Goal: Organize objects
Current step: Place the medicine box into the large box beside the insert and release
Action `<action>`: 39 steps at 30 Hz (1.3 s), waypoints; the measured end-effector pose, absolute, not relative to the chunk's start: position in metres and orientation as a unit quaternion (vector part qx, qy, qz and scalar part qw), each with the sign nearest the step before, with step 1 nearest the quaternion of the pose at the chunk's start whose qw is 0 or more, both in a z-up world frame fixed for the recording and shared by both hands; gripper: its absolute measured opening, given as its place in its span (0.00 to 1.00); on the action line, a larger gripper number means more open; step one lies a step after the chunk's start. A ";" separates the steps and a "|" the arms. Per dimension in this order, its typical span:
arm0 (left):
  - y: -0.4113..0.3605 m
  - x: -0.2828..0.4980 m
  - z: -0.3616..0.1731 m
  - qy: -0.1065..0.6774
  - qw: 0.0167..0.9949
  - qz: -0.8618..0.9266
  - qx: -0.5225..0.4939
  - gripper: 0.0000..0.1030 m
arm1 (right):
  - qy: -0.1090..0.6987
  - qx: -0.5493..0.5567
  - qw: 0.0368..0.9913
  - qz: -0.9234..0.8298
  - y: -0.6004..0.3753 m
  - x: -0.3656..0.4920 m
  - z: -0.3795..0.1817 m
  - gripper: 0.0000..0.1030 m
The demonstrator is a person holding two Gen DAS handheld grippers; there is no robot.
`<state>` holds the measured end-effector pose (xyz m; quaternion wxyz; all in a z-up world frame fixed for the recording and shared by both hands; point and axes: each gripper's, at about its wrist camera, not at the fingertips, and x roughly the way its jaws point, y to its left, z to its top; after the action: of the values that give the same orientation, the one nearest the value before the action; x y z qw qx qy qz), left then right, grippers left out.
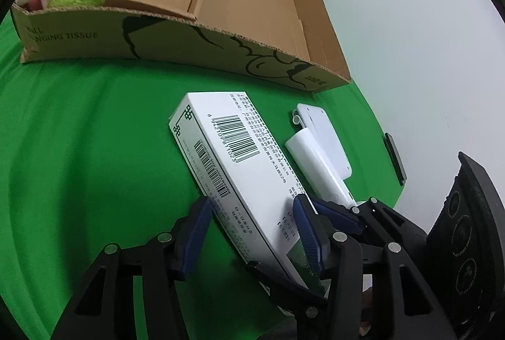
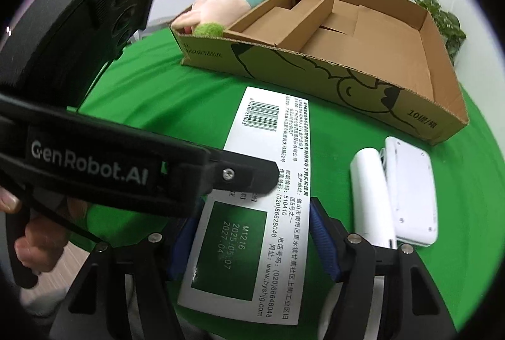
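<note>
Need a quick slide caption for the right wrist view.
Right hand-held gripper straddles white medicine box on green cloth, cardboard tray behind.

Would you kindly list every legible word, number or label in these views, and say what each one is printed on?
"GenRobot.AI": left claw arm.
"M1216", "2025.05.07", "2027.04": green panel of the white carton.
"510410", "(020)86628048", "(020)86648048", "www.byshjg.com": same carton.
"NGING TISSUE": cardboard tray, first letters cut off.
"10": the tray's right end; the characters after it are unclear.
Barcode digits and the carton's other print: too small.
</note>
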<state>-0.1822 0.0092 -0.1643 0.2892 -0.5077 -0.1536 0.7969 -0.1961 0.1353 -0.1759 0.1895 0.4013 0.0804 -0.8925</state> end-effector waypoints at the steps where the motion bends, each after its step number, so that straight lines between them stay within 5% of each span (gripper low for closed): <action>1: 0.009 -0.181 -0.161 -0.152 0.288 0.801 -0.503 0.48 | 0.078 0.396 0.190 -0.895 0.134 -0.196 -0.173 0.63; 13: 0.028 -0.189 -0.051 -0.075 0.293 0.860 -0.412 0.47 | 0.031 0.283 0.177 -0.942 0.149 -0.217 -0.094 0.62; 26: 0.071 -0.261 0.010 -0.026 0.322 0.870 -0.371 0.47 | 0.007 0.242 0.139 -0.960 0.171 -0.275 -0.052 0.62; 39: 0.068 -0.375 -0.040 -0.050 0.309 0.853 -0.419 0.47 | -0.040 0.305 0.129 -0.943 0.175 -0.362 -0.083 0.62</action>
<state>-0.3745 0.0682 -0.0401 0.3089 -0.4187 -0.0497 0.8525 -0.3618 0.1750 -0.0828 0.1290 0.3046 -0.0402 -0.9428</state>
